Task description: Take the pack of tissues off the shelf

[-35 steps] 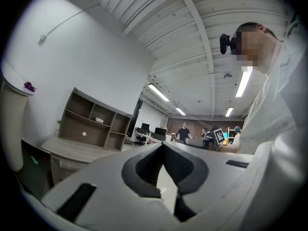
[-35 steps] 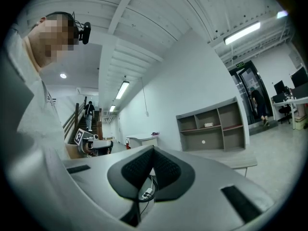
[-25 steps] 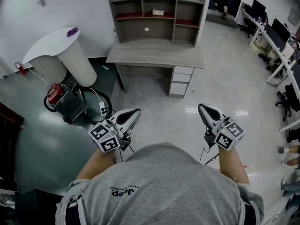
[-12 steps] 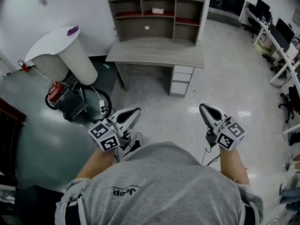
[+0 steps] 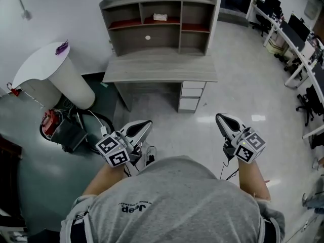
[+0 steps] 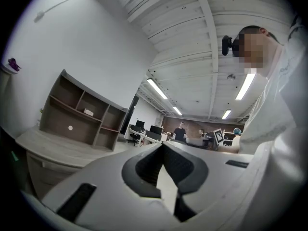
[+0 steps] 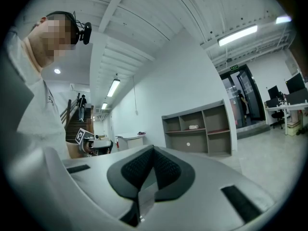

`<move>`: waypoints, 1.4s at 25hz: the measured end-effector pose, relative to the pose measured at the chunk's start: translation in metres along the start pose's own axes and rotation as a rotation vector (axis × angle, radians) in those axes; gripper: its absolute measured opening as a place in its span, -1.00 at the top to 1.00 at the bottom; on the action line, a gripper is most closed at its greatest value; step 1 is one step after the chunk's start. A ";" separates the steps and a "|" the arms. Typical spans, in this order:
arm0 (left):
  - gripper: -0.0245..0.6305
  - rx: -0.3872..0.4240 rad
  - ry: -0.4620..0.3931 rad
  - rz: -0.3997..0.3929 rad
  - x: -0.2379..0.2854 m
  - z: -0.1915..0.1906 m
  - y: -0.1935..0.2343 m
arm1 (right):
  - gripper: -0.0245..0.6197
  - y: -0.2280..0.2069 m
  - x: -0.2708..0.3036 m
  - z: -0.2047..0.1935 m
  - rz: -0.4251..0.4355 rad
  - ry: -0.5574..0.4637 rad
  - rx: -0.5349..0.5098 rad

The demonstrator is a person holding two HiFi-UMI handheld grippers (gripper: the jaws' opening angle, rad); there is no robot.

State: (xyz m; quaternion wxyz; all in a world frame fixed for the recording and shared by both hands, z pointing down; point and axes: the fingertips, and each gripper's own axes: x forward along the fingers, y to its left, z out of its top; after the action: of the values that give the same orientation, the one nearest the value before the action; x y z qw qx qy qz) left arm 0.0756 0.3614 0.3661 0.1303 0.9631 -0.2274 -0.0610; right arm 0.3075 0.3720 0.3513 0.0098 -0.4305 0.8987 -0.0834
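A small white pack of tissues [image 5: 160, 17] lies in the top middle compartment of the grey shelf unit [image 5: 158, 24], which stands on a desk [image 5: 161, 70] against the far wall. The pack also shows tiny in the left gripper view [image 6: 88, 112] and the right gripper view [image 7: 193, 126]. My left gripper [image 5: 145, 124] is held at waist height, far from the desk, jaws shut and empty. My right gripper [image 5: 221, 119] hangs level with it on the right, also shut with nothing between its pads.
A white rounded column [image 5: 50, 75] stands left of the desk with cables and a red device [image 5: 49, 122] at its foot. Desk drawers [image 5: 191, 96] face me. Office desks and chairs [image 5: 298, 44] line the right side. Glossy floor [image 5: 243, 85] lies between me and the desk.
The view has shifted: the desk and shelf now sit a little further left and slightly larger in the head view. Both grippers keep the same pose at the waist.
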 end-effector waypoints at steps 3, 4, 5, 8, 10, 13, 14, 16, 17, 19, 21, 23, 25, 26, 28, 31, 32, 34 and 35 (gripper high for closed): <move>0.84 -0.005 0.007 -0.040 0.018 0.012 0.057 | 0.93 -0.025 0.048 0.005 -0.038 -0.018 0.017; 0.84 -0.006 0.011 -0.054 0.024 0.018 0.077 | 0.93 -0.032 0.066 0.008 -0.048 -0.023 0.024; 0.84 -0.006 0.017 -0.069 0.030 0.025 0.097 | 0.93 -0.037 0.085 0.011 -0.056 -0.026 0.027; 0.84 -0.002 0.032 -0.111 0.046 0.046 0.153 | 0.93 -0.050 0.140 0.021 -0.070 -0.029 0.020; 0.84 -0.002 0.032 -0.128 0.054 0.061 0.188 | 0.93 -0.060 0.175 0.030 -0.075 -0.038 0.029; 0.84 -0.010 0.032 -0.144 0.063 0.079 0.233 | 0.93 -0.071 0.222 0.042 -0.072 -0.038 0.032; 0.84 -0.012 0.033 -0.151 0.066 0.084 0.245 | 0.93 -0.074 0.234 0.047 -0.074 -0.036 0.023; 0.84 -0.017 0.038 -0.163 0.069 0.090 0.267 | 0.93 -0.082 0.256 0.057 -0.086 -0.039 0.011; 0.84 -0.021 0.041 -0.165 0.069 0.092 0.279 | 0.93 -0.087 0.267 0.060 -0.093 -0.044 0.011; 0.84 -0.030 0.048 -0.163 0.069 0.094 0.301 | 0.93 -0.094 0.287 0.064 -0.102 -0.048 0.014; 0.84 -0.039 0.053 -0.161 0.068 0.097 0.320 | 0.93 -0.099 0.306 0.066 -0.103 -0.046 0.015; 0.84 -0.046 0.052 -0.157 0.069 0.101 0.336 | 0.93 -0.104 0.322 0.068 -0.100 -0.040 0.016; 0.84 -0.047 0.048 -0.152 0.070 0.104 0.350 | 0.93 -0.109 0.336 0.068 -0.093 -0.032 0.017; 0.84 -0.046 0.045 -0.148 0.070 0.105 0.356 | 0.93 -0.112 0.342 0.068 -0.088 -0.029 0.017; 0.84 -0.046 0.038 -0.134 0.070 0.107 0.366 | 0.93 -0.119 0.353 0.068 -0.079 -0.030 0.018; 0.84 -0.051 0.036 -0.098 0.072 0.109 0.382 | 0.93 -0.133 0.370 0.070 -0.056 -0.035 0.028; 0.84 -0.051 0.038 -0.085 0.073 0.109 0.387 | 0.93 -0.139 0.376 0.071 -0.043 -0.034 0.029; 0.84 -0.046 0.037 -0.058 0.078 0.109 0.397 | 0.93 -0.151 0.391 0.071 -0.011 -0.032 0.030; 0.84 -0.044 0.034 -0.042 0.080 0.109 0.402 | 0.93 -0.158 0.398 0.071 0.005 -0.032 0.033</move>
State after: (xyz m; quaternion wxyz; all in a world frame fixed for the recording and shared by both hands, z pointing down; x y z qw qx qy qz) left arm -0.0422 -0.0465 0.3692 0.1538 0.9655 -0.2033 -0.0522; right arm 0.1854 -0.0444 0.3281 0.0314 -0.4295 0.8979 -0.0910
